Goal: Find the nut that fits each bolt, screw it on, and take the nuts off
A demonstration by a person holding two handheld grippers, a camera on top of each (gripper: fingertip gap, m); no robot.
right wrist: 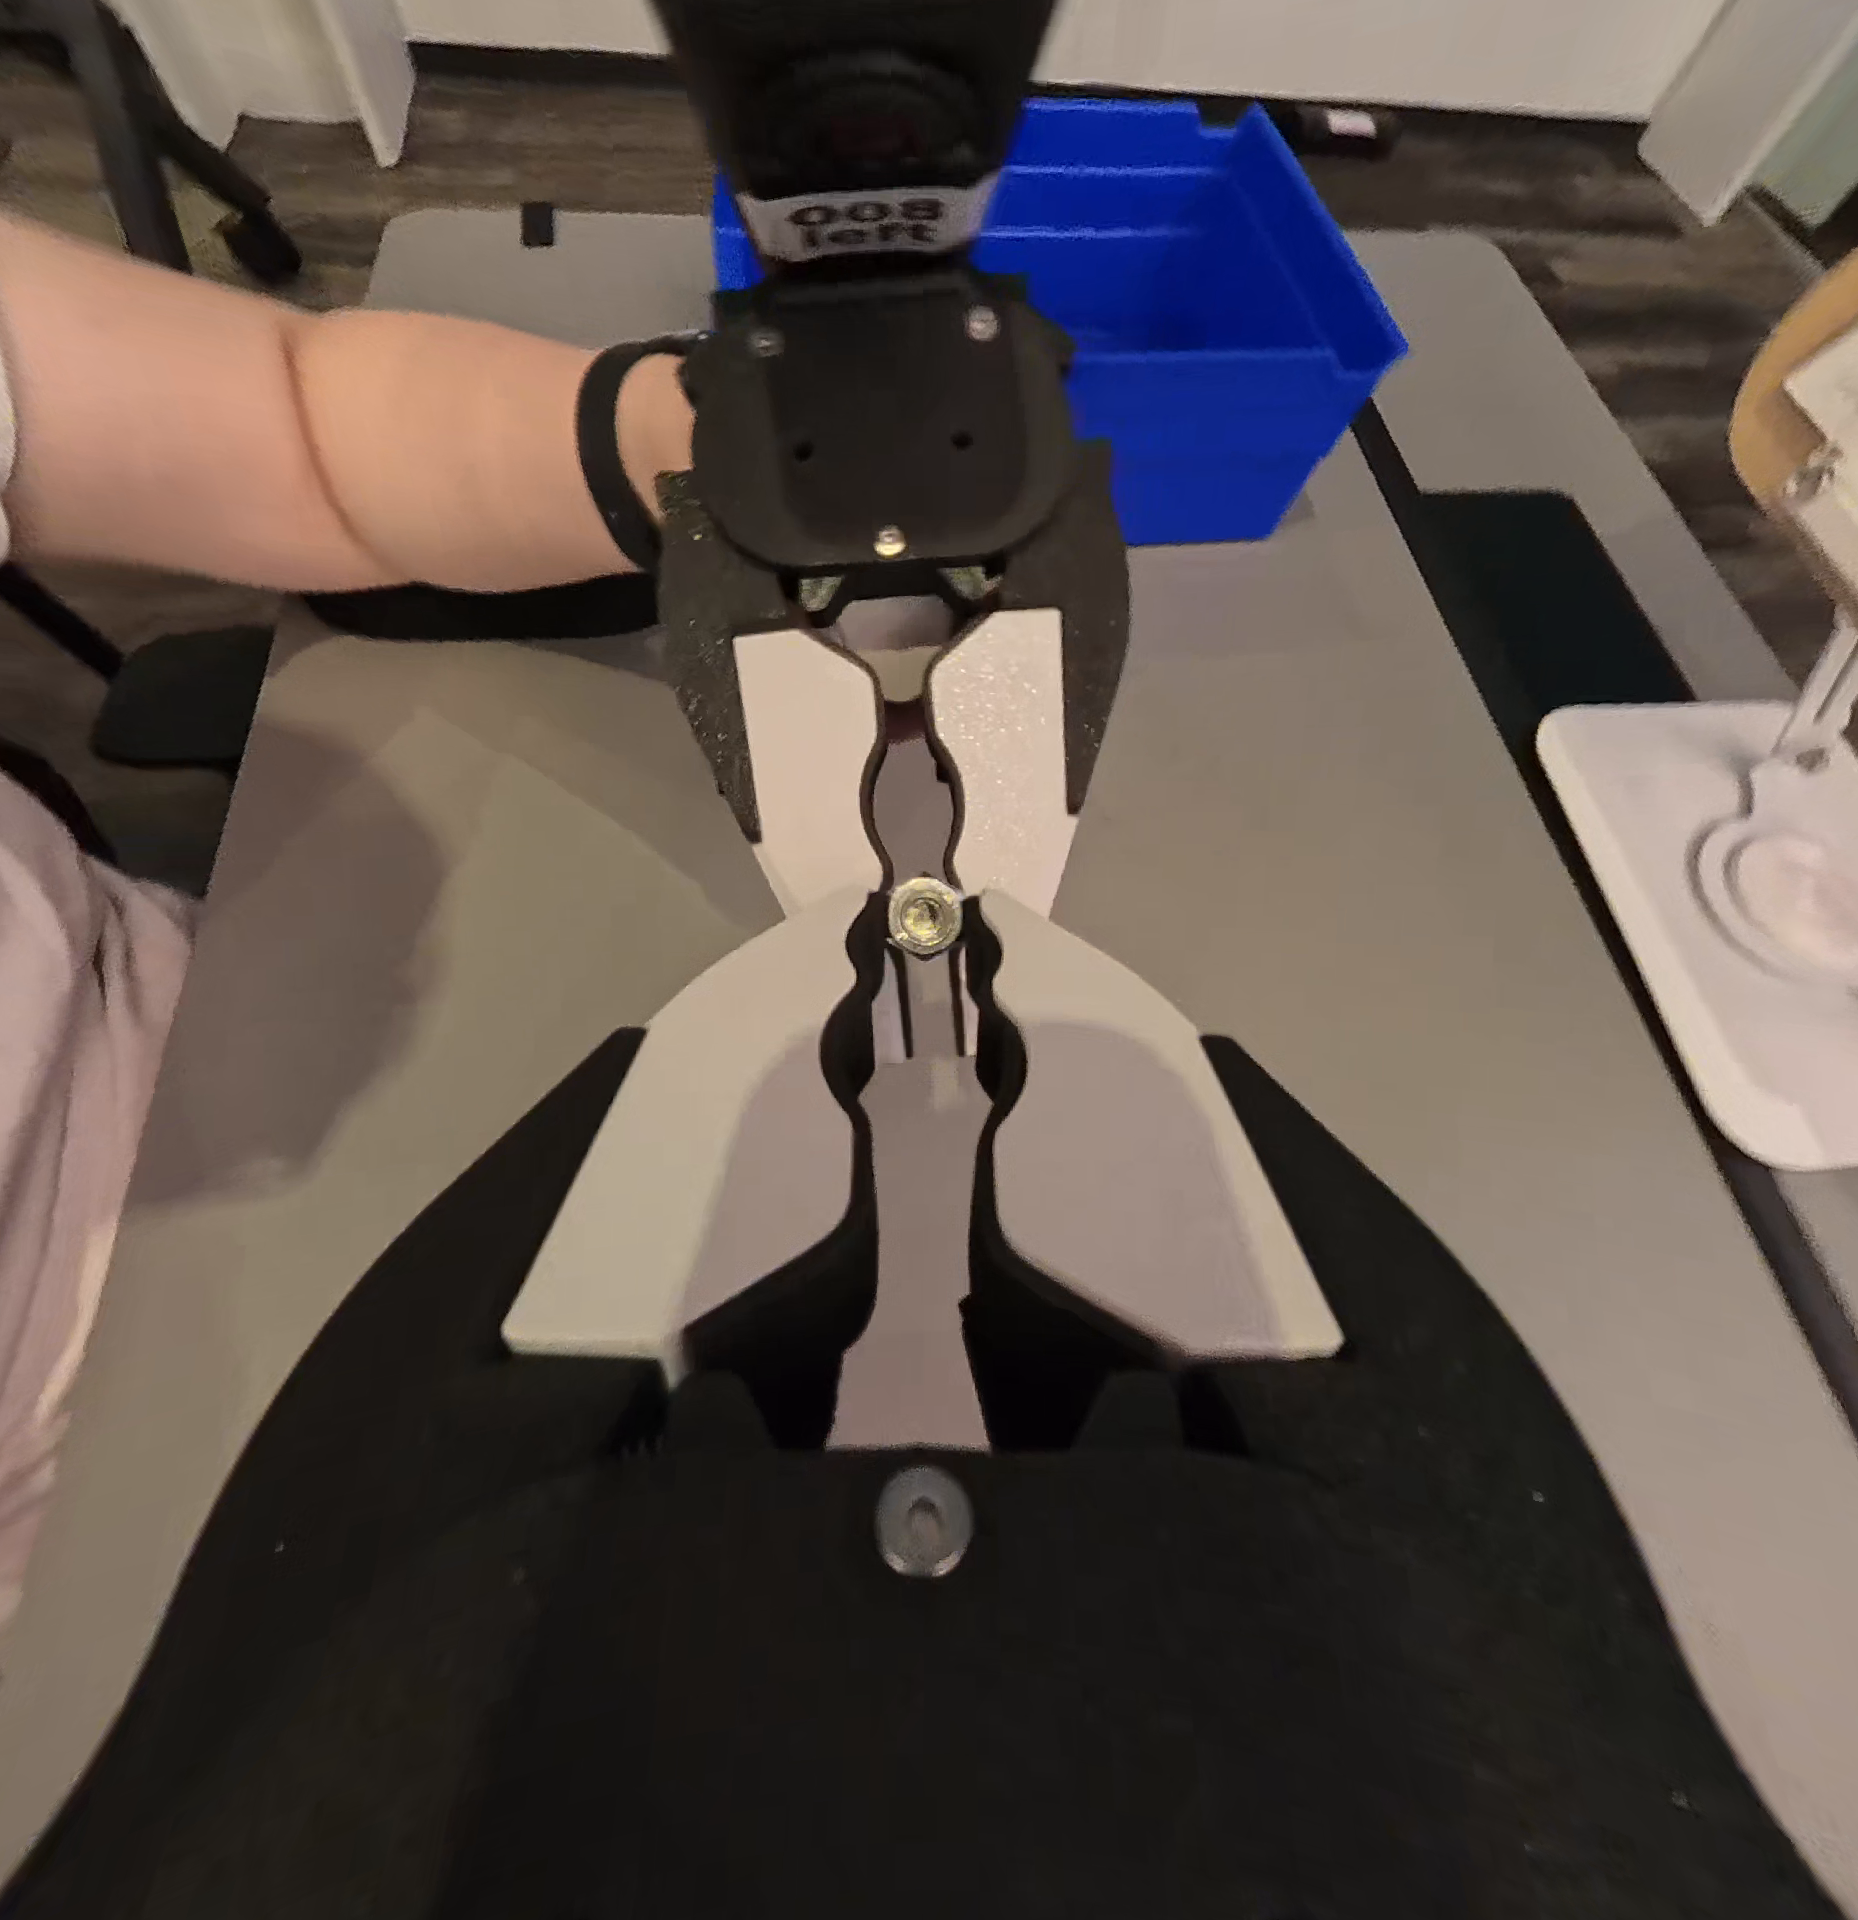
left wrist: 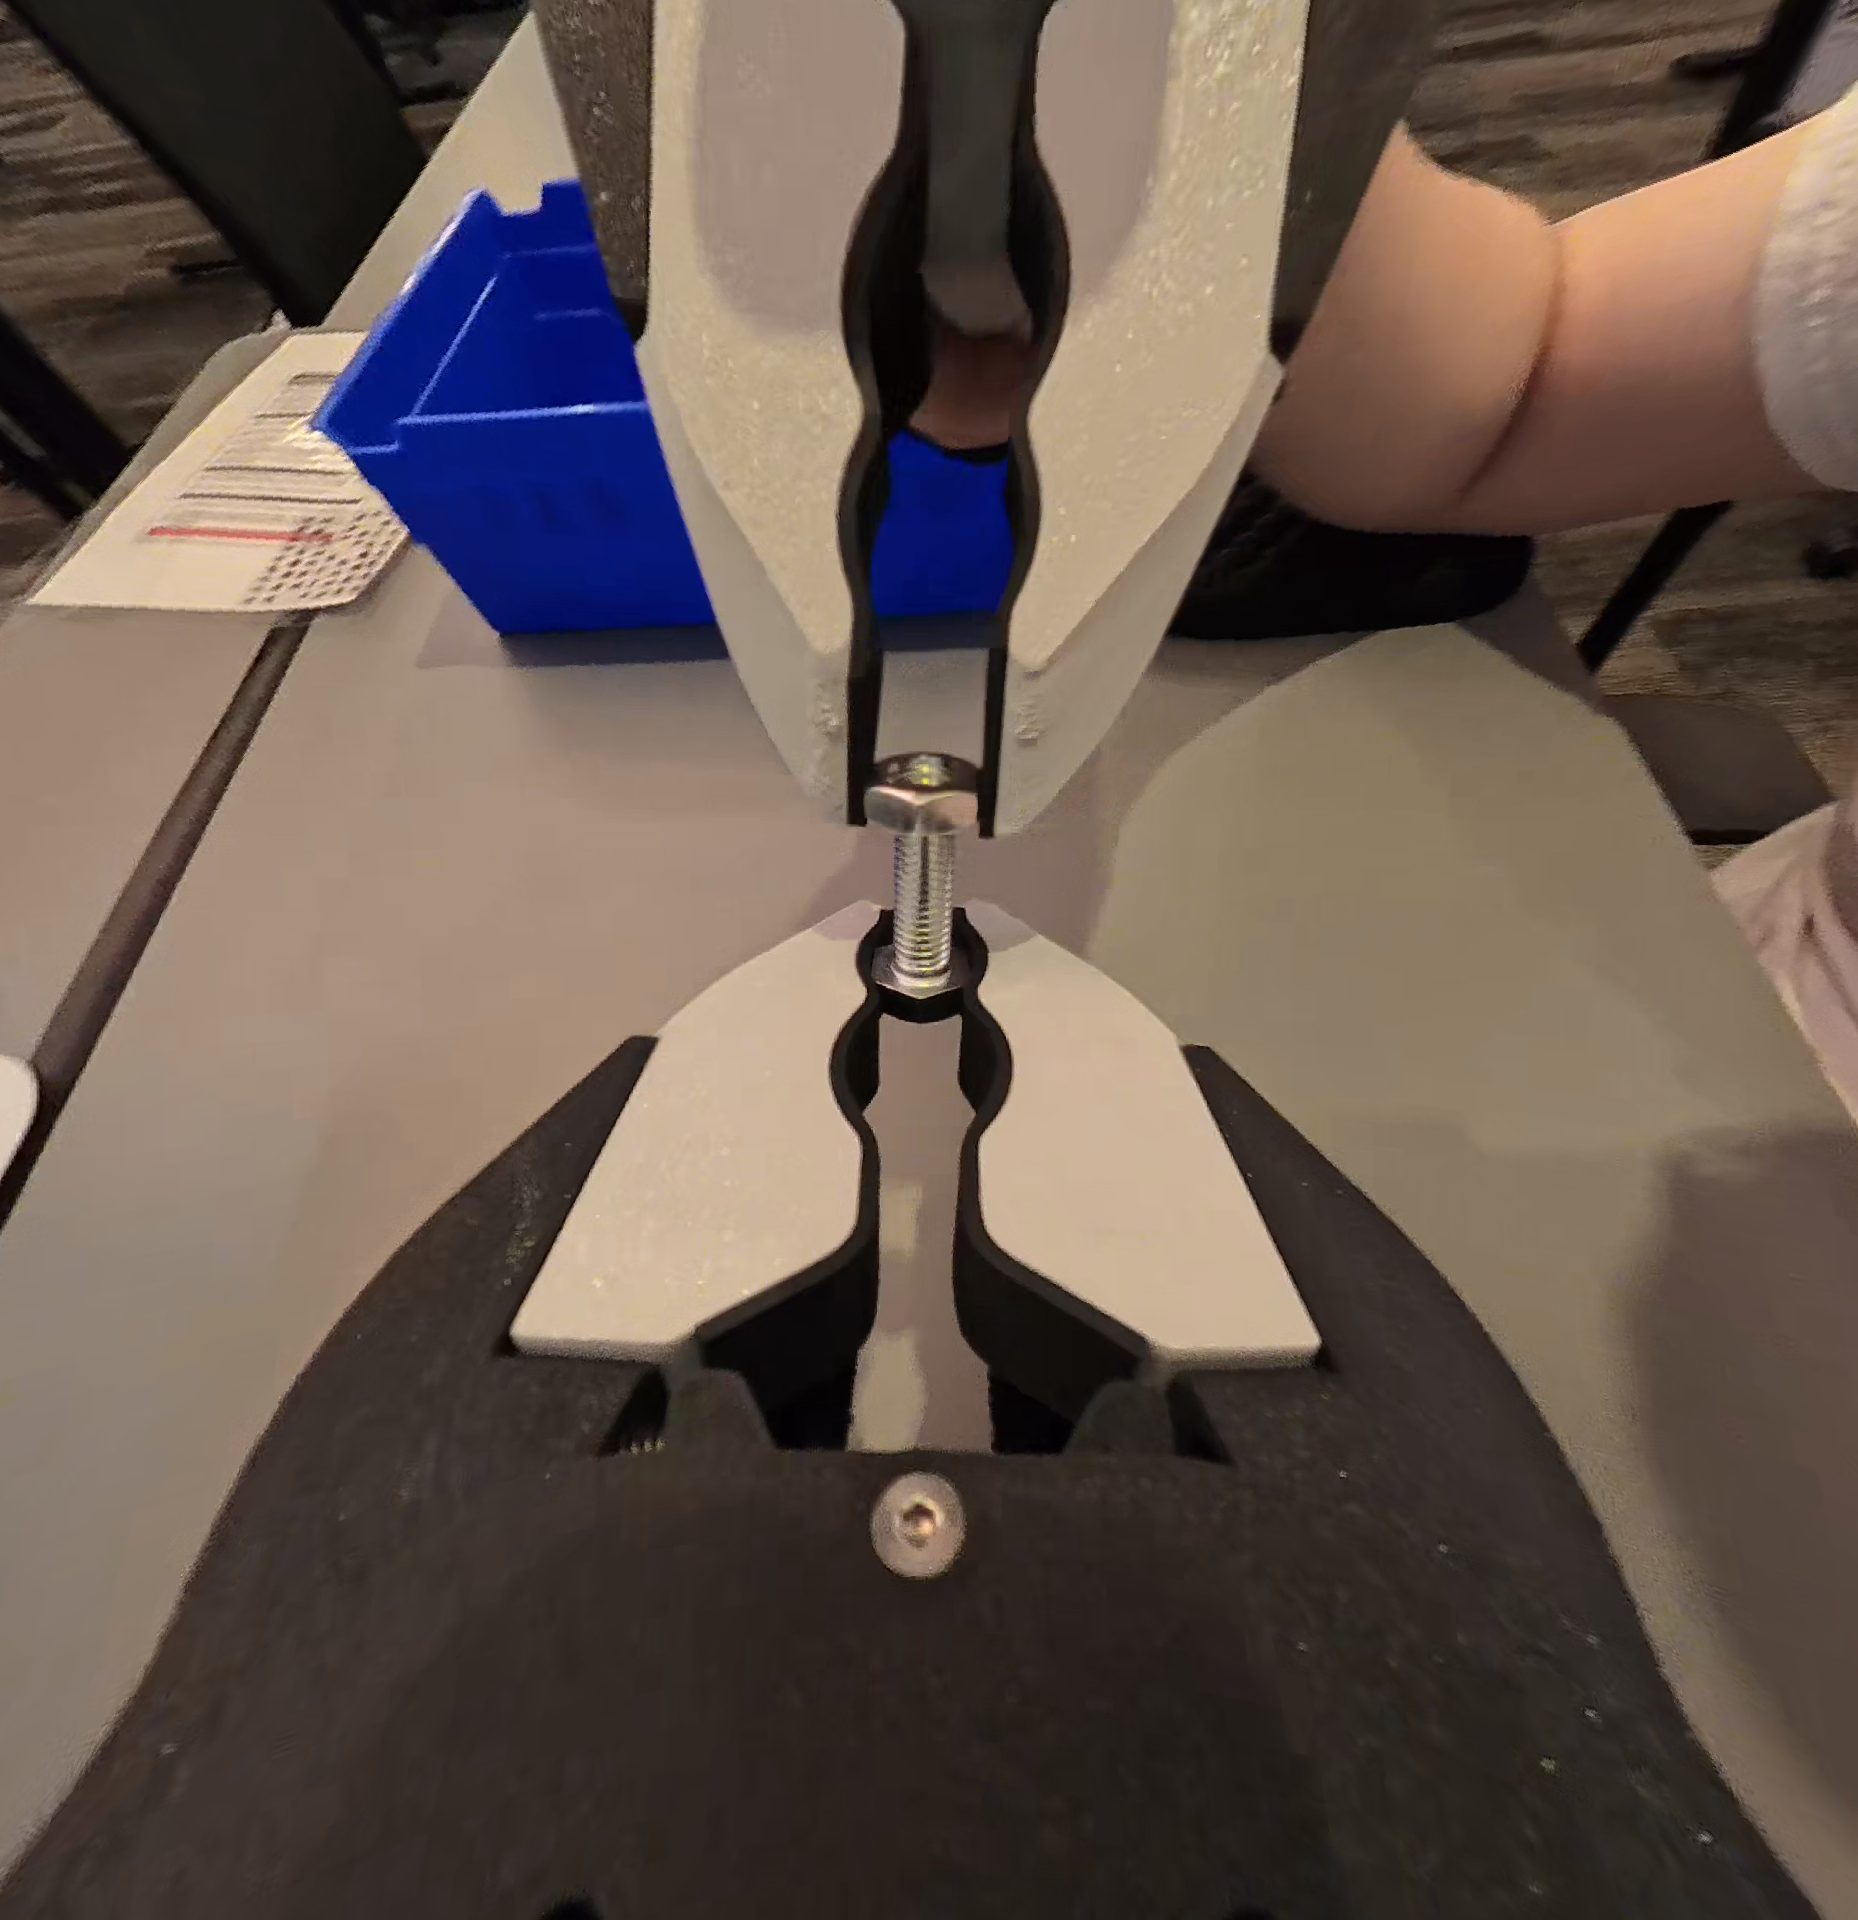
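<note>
In the left wrist view, our left tongs (left wrist: 917,971) are clamped on a small dark hexagonal steel nut (left wrist: 912,977) threaded low on a shiny zinc-plated bolt (left wrist: 917,894), whose long axis runs straight ahead to the hex head pinched in the facing right tongs (left wrist: 923,805). A blue plastic bin (left wrist: 530,468) and a printed paper sheet (left wrist: 229,499) sit behind on the grey desk (left wrist: 437,831), well apart. In the right wrist view, we look end-on at the bolt head (right wrist: 923,918) inside the right tongs (right wrist: 923,925); the left tongs (right wrist: 914,878) meet it directly opposite, nothing between.
</note>
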